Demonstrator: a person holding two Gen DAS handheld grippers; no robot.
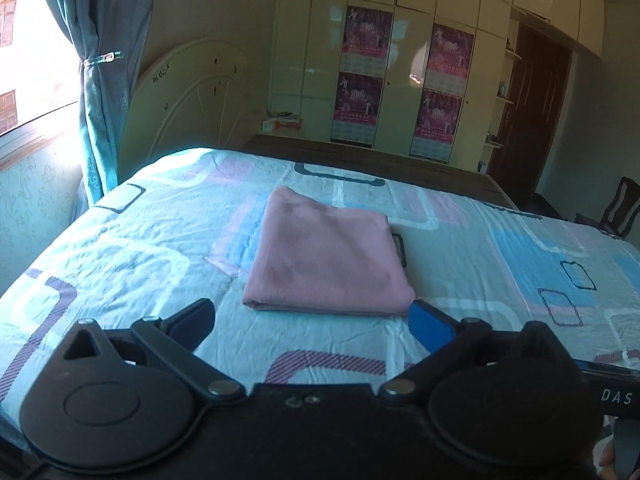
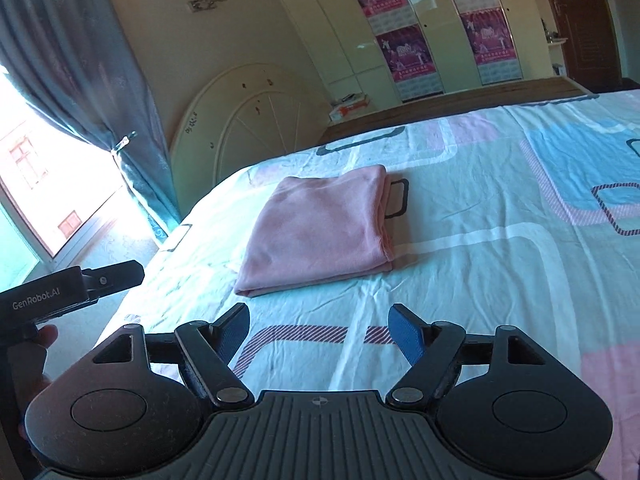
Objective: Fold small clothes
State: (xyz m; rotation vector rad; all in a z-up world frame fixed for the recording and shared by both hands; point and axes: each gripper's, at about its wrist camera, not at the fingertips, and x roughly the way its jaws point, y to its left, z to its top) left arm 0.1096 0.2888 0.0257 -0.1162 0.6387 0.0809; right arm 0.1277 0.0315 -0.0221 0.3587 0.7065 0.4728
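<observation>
pink cloth folded, both grippers clear of it

folded pink fabric rectangle (image 1: 326, 254) lies flat mid-bed on the pastel geometric-print bedsheet (image 1: 120, 248). left gripper (image 1: 312, 322) spread wide, nothing between its fingers, just short of the cloth's near edge. right gripper (image 2: 320, 330) released too, empty, near that same edge.

Bedsheet (image 1: 120, 248) bare around the pink cloth (image 1: 328, 256) — approach open everywhere.

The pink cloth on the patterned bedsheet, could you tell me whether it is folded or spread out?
Folded: the pink cloth lies as a compact rectangle with stacked layers showing at its right edge.
</observation>
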